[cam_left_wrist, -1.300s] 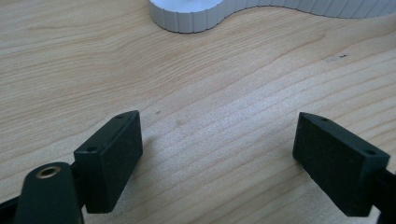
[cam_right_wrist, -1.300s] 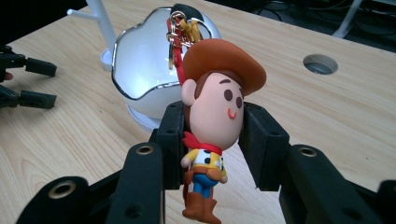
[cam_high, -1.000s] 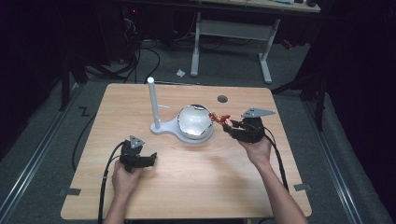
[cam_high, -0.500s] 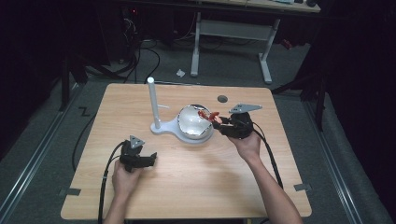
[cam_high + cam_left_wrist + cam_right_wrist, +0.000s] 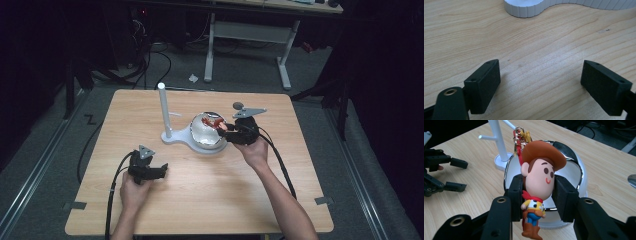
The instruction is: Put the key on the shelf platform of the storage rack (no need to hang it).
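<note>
Right gripper view: right tongs point(image 5: 539, 197) clamped on cowboy figurine point(image 5: 537, 185) above metal bowl point(image 5: 574, 173). Left tongs point(image 5: 547, 86) wide open, holding nothing, over worktop point(image 5: 536, 50).

I count 2 grippers, my left gripper point(image 5: 161, 171) and my right gripper point(image 5: 223, 128). There is 1 cowboy figurine keychain point(image 5: 537, 182), 1 white stand point(image 5: 165, 112) with 1 upright post, 1 shiny bowl point(image 5: 205, 135), 1 small dark disc point(image 5: 238, 105), and 1 counter point(image 5: 210, 195).
</note>
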{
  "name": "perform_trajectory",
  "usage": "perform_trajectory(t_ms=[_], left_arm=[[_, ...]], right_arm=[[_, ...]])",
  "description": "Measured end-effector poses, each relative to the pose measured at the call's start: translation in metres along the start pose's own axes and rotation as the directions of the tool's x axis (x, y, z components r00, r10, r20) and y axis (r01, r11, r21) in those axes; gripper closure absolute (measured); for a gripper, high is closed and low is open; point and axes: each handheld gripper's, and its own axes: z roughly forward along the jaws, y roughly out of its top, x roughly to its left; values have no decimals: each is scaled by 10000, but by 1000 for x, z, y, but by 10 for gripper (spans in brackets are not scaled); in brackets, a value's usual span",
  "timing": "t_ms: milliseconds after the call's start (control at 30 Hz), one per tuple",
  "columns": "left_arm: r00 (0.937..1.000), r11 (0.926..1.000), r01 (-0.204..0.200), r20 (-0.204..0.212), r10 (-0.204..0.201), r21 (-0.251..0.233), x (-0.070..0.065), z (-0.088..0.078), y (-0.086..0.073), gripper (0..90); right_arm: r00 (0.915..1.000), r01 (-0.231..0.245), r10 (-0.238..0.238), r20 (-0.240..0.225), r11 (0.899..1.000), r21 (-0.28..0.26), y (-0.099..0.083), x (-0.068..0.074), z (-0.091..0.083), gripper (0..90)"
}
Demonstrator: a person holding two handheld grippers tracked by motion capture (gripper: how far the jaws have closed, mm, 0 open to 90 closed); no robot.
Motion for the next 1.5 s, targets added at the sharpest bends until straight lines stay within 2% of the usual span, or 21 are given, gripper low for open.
perform_trajectory(t_ms=[533, 800, 1067, 1367, 1467, 1500], left_arm=[[10000, 10000, 0, 0, 0, -1, 0, 0, 0, 164], [10000, 10000, 5, 1, -5, -4, 0, 0, 0, 165], [10000, 10000, 4, 0, -4, -3, 0, 0, 0, 165], [10000, 10000, 3, 1, -3, -1, 0, 0, 0, 165], [10000, 10000, -10, -8, 10, -1, 0, 0, 0, 165], [10000, 10000, -8, -5, 8, -3, 0, 0, 0, 164]], right_arm=[[9997, -44, 53, -241, 9994, 345, 8, 5, 30, 627], [9997, -97, 110, -218, 9983, 570, 7, 6, 42, 627], [9997, -260, 262, -11, 9955, 911, 2, 1, 53, 625], [9995, -205, 174, 271, 9929, 1175, 0, -1, 59, 616], [9989, -394, 362, 286, 9916, 1230, -1, -1, 61, 538], [9987, -331, 279, 431, 9915, 1255, -1, -2, 60, 534]])
